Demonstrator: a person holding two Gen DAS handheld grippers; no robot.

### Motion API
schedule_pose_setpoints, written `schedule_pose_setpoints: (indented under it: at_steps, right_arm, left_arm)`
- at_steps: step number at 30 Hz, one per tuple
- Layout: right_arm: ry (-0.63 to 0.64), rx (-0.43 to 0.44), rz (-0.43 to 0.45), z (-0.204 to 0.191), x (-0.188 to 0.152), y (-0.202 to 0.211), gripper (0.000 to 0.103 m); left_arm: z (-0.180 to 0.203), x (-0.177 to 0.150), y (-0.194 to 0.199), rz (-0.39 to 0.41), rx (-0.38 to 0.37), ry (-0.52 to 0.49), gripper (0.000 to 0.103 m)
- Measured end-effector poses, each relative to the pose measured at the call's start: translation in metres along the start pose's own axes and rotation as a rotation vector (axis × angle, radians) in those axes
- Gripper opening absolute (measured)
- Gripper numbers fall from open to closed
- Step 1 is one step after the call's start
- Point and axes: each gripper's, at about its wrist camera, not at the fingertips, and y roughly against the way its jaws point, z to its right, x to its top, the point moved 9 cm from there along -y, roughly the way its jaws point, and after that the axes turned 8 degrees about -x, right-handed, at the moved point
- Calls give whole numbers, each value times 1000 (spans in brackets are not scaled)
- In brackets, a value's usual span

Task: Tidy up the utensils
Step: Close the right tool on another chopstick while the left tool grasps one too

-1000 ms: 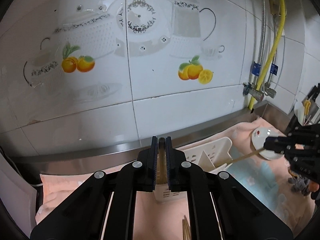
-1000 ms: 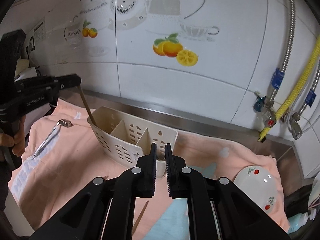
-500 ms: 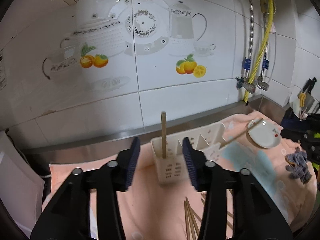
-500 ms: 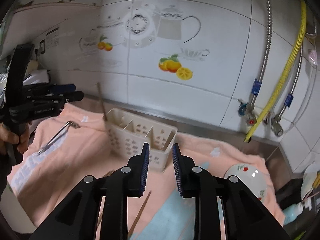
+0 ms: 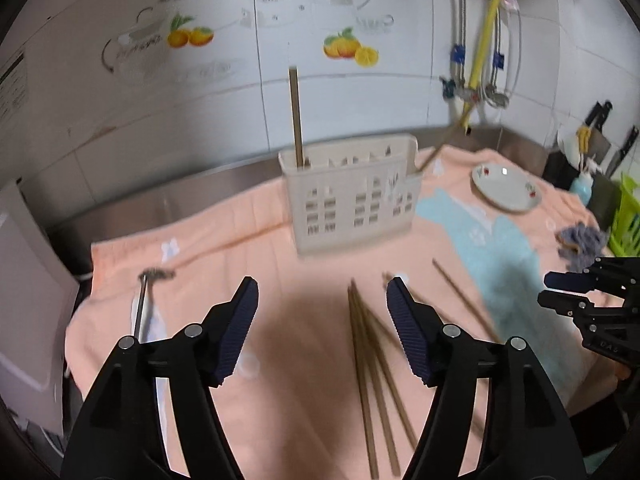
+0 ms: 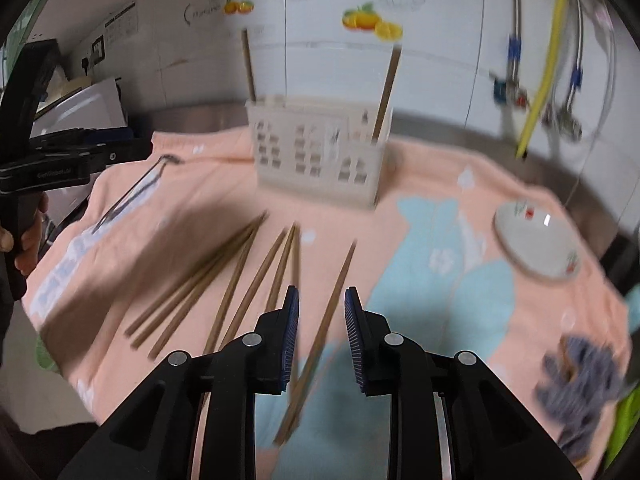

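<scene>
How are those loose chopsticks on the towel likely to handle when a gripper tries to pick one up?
The chopsticks look thin, straight and wooden, so probably stiff and light. Lying flat on the soft towel, one may be hard to get under and might roll or pivot if pinched off-centre. Several lie touching, so the right gripper may drag a neighbour along.

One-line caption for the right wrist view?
Open right tongs hover over loose chopsticks on a peach towel; two stand in the caddy.

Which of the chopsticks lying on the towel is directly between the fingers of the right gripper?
The single chopstick lying apart, rightmost of all; it runs up through the gap of the right gripper. The other chopsticks lie left of it, outside the open jaws.
</scene>
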Motion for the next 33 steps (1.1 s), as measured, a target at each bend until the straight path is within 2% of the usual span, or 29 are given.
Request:
schedule_pose_setpoints:
  at_steps: [6,13,22,28,33]
  right_arm:
    - [-41,14,-58,-9,-44,-8,21]
    - [-123,36,-104,-10,-66,-24,15]
    - [-181,40,-141,-8,-73,-43,12]
    - [-171,41,-155,-12,-75,-50,11]
    - [-154,18,-148,-9,-73,-49,9]
  left_arm:
    - [-2,-41,8,-26,1,37,67]
    - [2,-74,11,-49,-2,59,67]
    - [8,-114,-8,-146,-31,80,67]
    - [15,-130,-23,-193,-52,84,66]
    - [16,-135,-33,-219,-65,97,54]
